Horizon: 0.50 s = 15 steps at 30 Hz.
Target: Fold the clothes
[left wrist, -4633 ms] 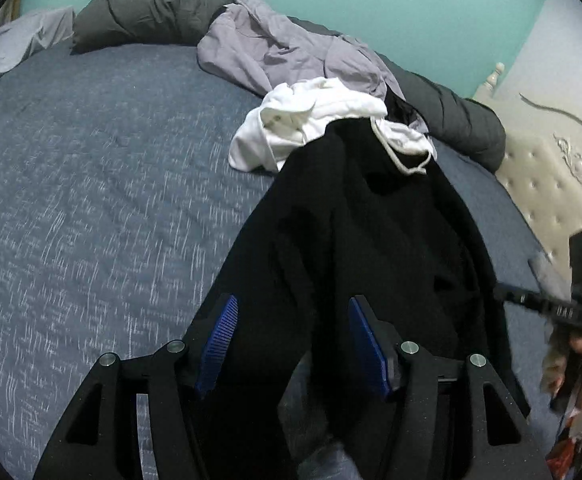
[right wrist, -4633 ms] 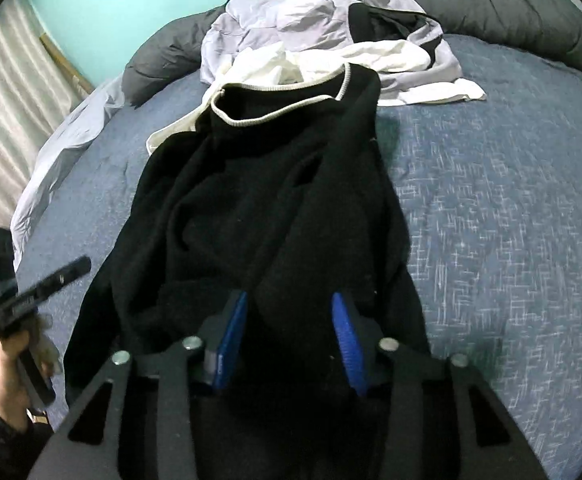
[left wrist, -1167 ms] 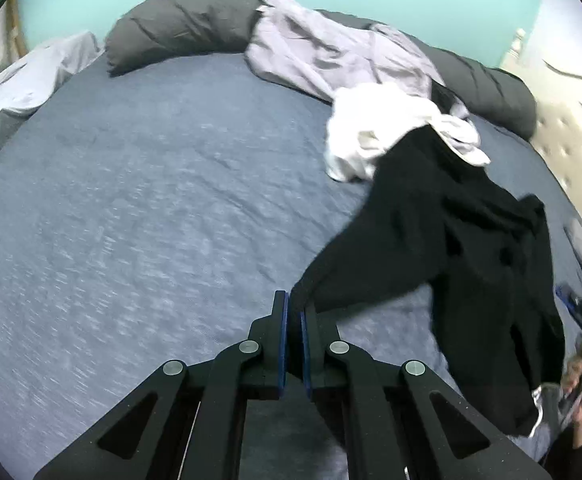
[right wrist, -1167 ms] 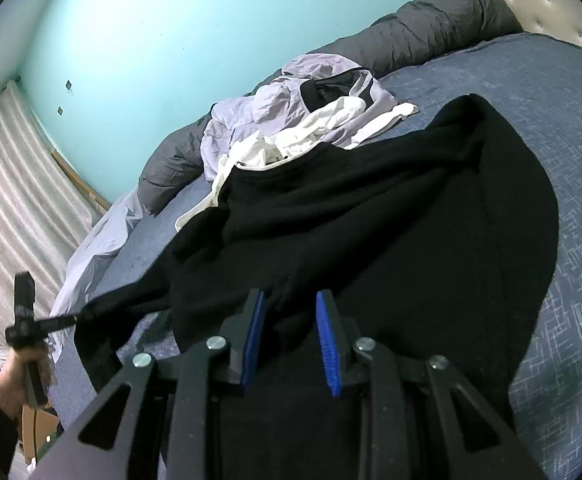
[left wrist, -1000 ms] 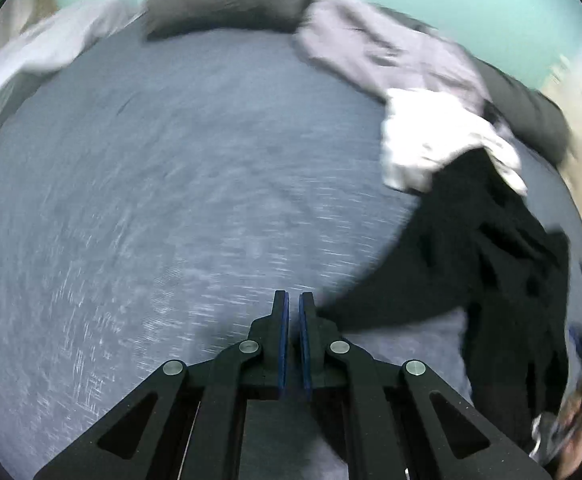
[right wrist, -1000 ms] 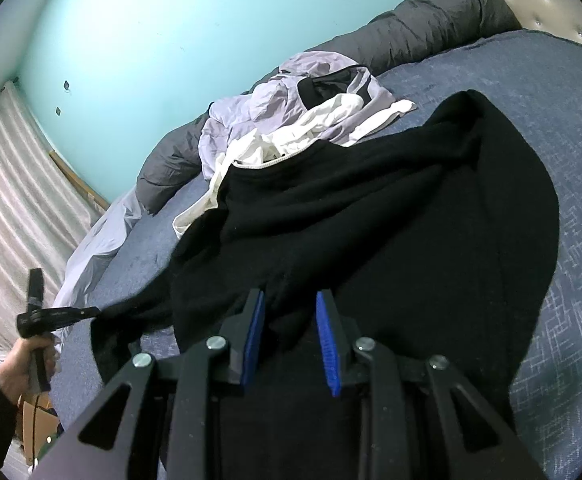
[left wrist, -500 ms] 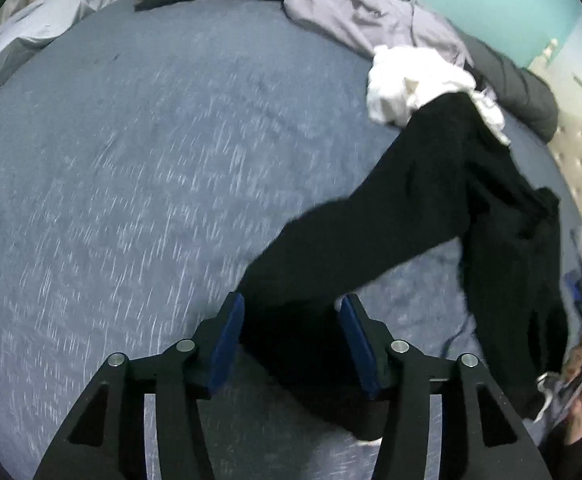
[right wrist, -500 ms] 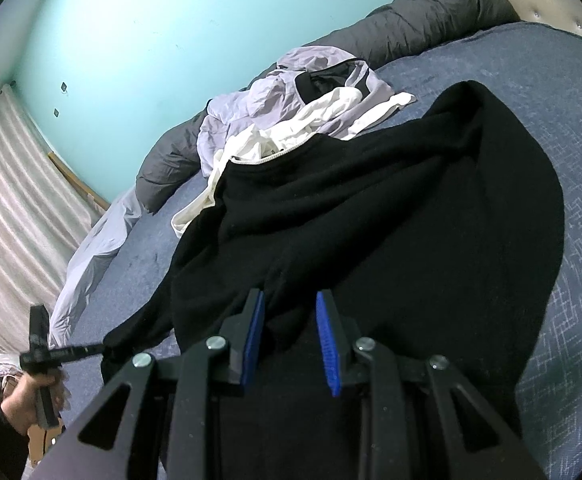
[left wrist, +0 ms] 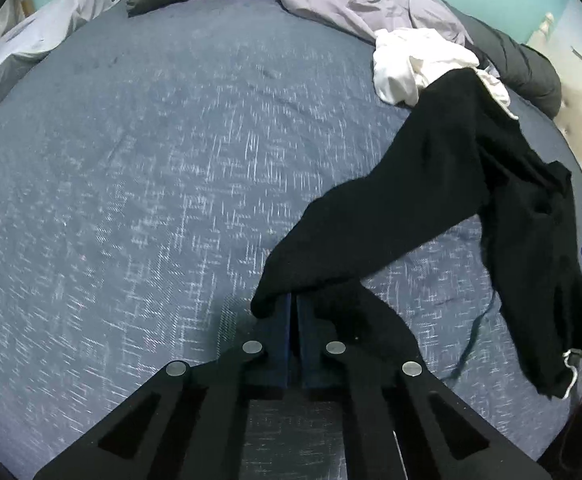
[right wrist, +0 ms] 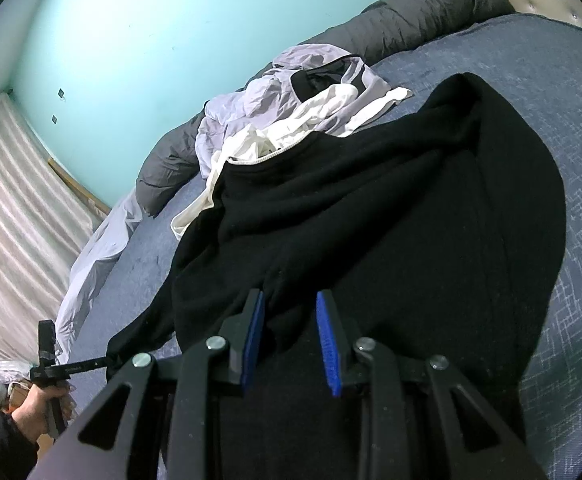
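Black sweater (left wrist: pixel 451 184) sprawls across the bed's (left wrist: pixel 131 184) right side. Left gripper (left wrist: pixel 293 304), fingers just snapped closed on the sleeve cuff, draws it out leftward; right gripper (right wrist: pixel 291 300) pinches the hem, anchoring the body for spreading.

Matt black fleecy garment (right wrist: pixel 391 208) lies on a rough woven blue-grey bedsheet (left wrist: pixel 151 168).
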Each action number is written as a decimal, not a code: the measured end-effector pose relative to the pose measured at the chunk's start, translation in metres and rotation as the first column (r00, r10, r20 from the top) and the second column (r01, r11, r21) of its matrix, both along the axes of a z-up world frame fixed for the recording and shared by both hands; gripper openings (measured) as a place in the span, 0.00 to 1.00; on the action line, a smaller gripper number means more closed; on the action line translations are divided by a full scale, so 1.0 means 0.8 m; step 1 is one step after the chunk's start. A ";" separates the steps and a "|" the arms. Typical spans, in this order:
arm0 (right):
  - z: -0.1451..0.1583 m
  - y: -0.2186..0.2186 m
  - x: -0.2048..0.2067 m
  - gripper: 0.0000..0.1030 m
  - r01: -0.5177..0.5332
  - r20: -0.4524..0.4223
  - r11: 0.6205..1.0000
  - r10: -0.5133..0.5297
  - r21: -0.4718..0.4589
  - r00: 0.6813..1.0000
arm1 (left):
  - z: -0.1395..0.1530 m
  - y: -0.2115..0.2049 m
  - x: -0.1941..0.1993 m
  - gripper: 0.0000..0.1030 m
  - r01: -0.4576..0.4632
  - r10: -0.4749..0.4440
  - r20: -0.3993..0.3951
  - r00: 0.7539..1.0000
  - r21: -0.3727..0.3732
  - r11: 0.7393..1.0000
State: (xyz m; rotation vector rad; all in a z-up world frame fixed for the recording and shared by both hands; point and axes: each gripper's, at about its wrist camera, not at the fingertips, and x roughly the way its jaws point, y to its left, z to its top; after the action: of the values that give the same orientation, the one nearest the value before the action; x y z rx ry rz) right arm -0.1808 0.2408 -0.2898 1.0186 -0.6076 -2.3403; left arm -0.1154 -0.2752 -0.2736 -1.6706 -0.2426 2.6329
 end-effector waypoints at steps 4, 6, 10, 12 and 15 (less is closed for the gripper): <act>0.000 0.001 0.000 0.26 0.002 -0.001 1.000 -0.002 -0.002 1.000 | 0.038 -0.019 -0.004 0.02 -0.006 0.002 -0.041 0.999 -0.098 0.995; 0.000 0.001 0.000 0.26 0.003 -0.002 1.000 -0.003 -0.002 1.000 | 0.065 -0.034 -0.008 0.02 -0.027 0.016 -0.077 0.997 -0.141 0.990; -0.001 -0.001 0.000 0.26 -0.001 0.001 1.000 0.001 0.000 1.000 | 0.096 -0.056 -0.023 0.00 -0.041 0.021 -0.086 0.996 -0.237 0.971; -0.001 -0.004 0.000 0.26 -0.004 0.001 1.000 0.004 0.003 1.000 | 0.084 -0.064 -0.033 0.00 -0.029 0.020 -0.035 0.999 -0.273 0.961; -0.001 -0.005 0.001 0.26 -0.009 -0.001 1.000 0.009 0.005 1.000 | 0.070 -0.067 -0.032 0.00 -0.028 0.019 -0.041 0.999 -0.236 0.971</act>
State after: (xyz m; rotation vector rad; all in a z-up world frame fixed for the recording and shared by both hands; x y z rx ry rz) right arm -0.1802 0.2366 -0.2904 1.0197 -0.5958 -2.3353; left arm -0.1413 -0.3285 -0.2179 -1.6843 0.0566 2.8044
